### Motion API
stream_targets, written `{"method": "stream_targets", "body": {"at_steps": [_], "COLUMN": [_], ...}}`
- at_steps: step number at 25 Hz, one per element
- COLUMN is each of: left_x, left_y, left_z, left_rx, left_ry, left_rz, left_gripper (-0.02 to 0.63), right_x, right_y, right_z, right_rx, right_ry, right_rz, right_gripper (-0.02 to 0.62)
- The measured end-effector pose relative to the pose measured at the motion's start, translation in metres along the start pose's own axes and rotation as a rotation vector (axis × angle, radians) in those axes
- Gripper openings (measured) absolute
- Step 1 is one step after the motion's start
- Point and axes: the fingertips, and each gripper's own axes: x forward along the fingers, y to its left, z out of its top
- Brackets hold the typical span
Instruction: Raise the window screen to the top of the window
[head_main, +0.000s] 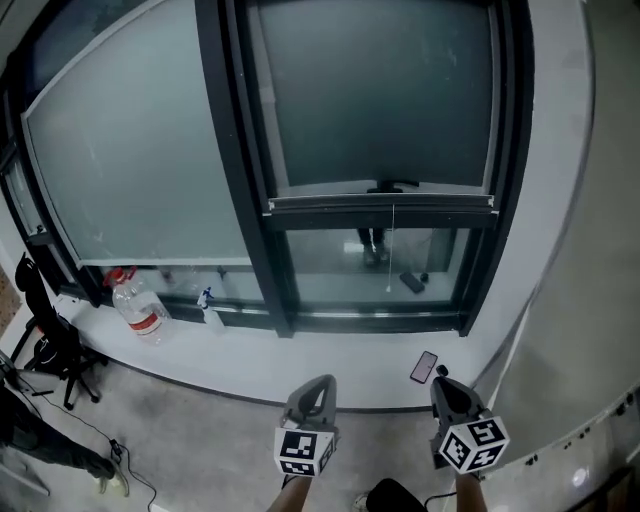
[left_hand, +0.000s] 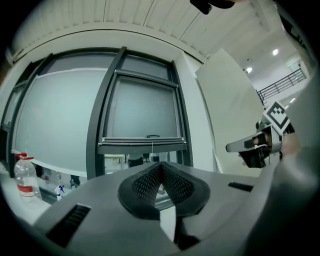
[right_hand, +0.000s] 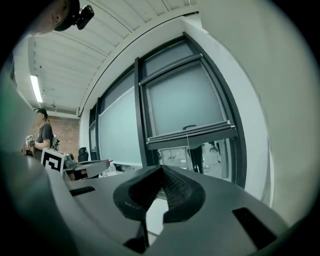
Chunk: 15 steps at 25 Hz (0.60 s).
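Note:
The grey window screen (head_main: 375, 95) covers the upper part of the right-hand window. Its dark bottom bar (head_main: 382, 206) sits a little over halfway down, with a small black handle (head_main: 393, 186) on it and a thin cord (head_main: 391, 255) hanging below. That bar (left_hand: 144, 145) (right_hand: 192, 135) shows in both gripper views. My left gripper (head_main: 311, 398) (left_hand: 161, 175) and right gripper (head_main: 450, 392) (right_hand: 161, 172) are held low in front of the sill, well short of the screen. Both are shut with nothing between the jaws.
A white sill (head_main: 330, 365) runs under the windows. On it are a phone (head_main: 424, 366), a water bottle (head_main: 136, 303) and a small spray bottle (head_main: 209, 309). A black chair (head_main: 45, 340) stands at left. A white wall (head_main: 590, 250) rises at right. A person (right_hand: 44, 136) stands far off.

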Motion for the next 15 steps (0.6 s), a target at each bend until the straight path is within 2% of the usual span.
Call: {"method": "stream_targets", "body": {"at_steps": [5, 10, 12, 15], "left_x": [0.061, 0.143, 0.184, 0.245], "left_y": [0.027, 0.058, 0.072, 0.094], "left_z": [-0.011, -0.021, -0.016, -0.002], "left_rx": [0.017, 0.078, 0.083, 0.147], "left_ry": [0.03, 0.044, 0.037, 0.03], "left_rz": [0.01, 0.014, 0.021, 0.034], "left_gripper": [0.003, 0.003, 0.003, 0.003], "right_x": [0.062, 0.142, 0.176, 0.228], "right_y": [-0.035, -0.081, -0.106, -0.141], "right_z": [0.007, 0.015, 0.026, 0.051], "right_rx": [-0.015, -0.014, -0.018, -0.075], "right_ry": [0.01, 0.006, -0.001, -0.008], "right_rz": [0.0, 0.011, 0.017, 0.04], "right_gripper": [0.003, 0.003, 0.003, 0.003]}}
